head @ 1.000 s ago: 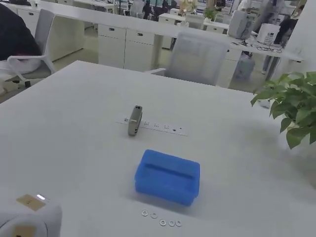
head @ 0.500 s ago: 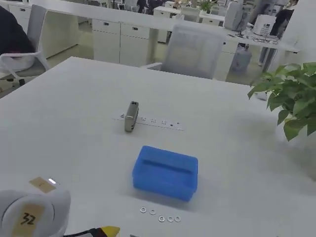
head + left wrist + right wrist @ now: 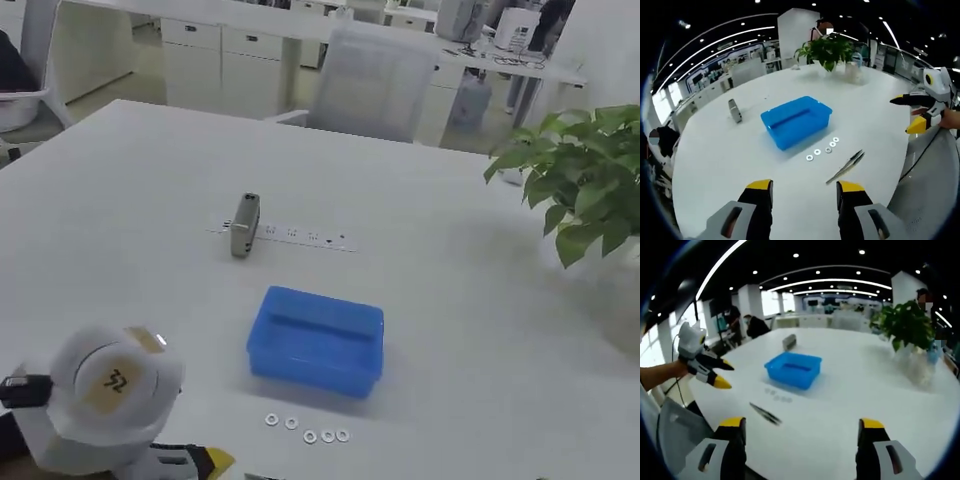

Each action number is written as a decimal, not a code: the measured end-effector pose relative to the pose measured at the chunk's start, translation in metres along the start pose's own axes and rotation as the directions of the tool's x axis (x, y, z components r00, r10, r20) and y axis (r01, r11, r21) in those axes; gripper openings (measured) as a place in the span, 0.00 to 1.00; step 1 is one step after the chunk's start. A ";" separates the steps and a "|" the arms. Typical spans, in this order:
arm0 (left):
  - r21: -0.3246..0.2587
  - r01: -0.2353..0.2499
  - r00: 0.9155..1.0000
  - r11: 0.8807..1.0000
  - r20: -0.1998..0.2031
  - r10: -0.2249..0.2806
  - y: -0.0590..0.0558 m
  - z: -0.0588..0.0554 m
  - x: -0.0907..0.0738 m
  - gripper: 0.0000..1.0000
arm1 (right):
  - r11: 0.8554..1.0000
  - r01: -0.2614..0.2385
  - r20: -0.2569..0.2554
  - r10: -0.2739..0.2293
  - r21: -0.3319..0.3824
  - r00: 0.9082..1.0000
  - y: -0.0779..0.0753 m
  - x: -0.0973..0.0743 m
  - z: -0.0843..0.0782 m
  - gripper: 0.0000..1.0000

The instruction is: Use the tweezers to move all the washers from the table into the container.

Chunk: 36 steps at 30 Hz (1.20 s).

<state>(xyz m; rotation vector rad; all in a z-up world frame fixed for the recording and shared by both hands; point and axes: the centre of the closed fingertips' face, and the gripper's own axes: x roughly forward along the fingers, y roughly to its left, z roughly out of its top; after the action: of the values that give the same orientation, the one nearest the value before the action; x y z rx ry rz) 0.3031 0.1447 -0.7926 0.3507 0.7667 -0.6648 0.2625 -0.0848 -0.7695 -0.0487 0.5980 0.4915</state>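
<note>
Nearest, the left claw [image 3: 802, 187] and the right claw [image 3: 802, 425] are both spread wide and hold nothing, poised over the near edge of the desk [image 3: 450, 300]. Just beyond lie the tweezers [image 3: 845, 167], flat on the desk, near a short row of five washers [image 3: 822, 149]. Behind those sits the blue box [image 3: 796, 121], then a plant [image 3: 585, 180] at the far side. The likely risk: the thin, flat tweezers may skid when pinched and scatter the washers close by.
</note>
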 end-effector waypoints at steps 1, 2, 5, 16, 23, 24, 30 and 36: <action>0.015 0.019 1.000 1.000 -0.011 -0.019 -0.001 0.000 0.005 0.47 | 1.000 0.004 0.001 -0.004 0.015 1.000 -0.001 -0.001 0.000 0.91; 0.026 0.032 0.999 0.999 -0.020 -0.032 -0.002 0.000 0.009 0.46 | 1.000 0.006 0.001 -0.006 0.026 1.000 -0.002 -0.001 0.000 0.91; 0.093 0.107 0.992 0.990 -0.071 -0.101 -0.010 -0.005 0.023 0.41 | 0.998 0.025 0.016 -0.025 0.057 1.000 -0.007 -0.004 0.003 0.89; 0.253 0.263 0.957 0.931 -0.194 -0.217 -0.041 -0.019 0.051 0.25 | 0.997 0.045 0.014 -0.046 0.065 0.999 -0.010 -0.005 0.002 0.88; 0.334 0.346 0.931 0.877 -0.236 -0.277 -0.053 -0.025 0.064 0.26 | 0.996 0.048 0.011 -0.049 0.074 0.999 -0.011 -0.004 0.002 0.88; 0.340 0.356 0.927 0.871 -0.245 -0.284 -0.054 -0.026 0.066 0.26 | 0.996 0.048 0.010 -0.049 0.073 0.999 -0.011 -0.004 0.002 0.88; 0.336 0.383 0.916 0.860 -0.257 -0.308 -0.056 -0.026 0.073 0.23 | 0.996 0.043 0.004 -0.044 0.077 0.999 -0.010 -0.004 0.000 0.88; 0.391 0.416 0.905 0.821 -0.270 -0.330 -0.063 -0.027 0.071 0.15 | 0.997 0.038 -0.006 -0.038 0.073 0.999 -0.009 -0.002 -0.001 0.88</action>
<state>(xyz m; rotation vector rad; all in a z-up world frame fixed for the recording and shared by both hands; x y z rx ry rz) 0.2846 0.0818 -0.8668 0.6976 0.8751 -1.2031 0.2643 -0.0940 -0.7700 0.0080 0.6178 0.4321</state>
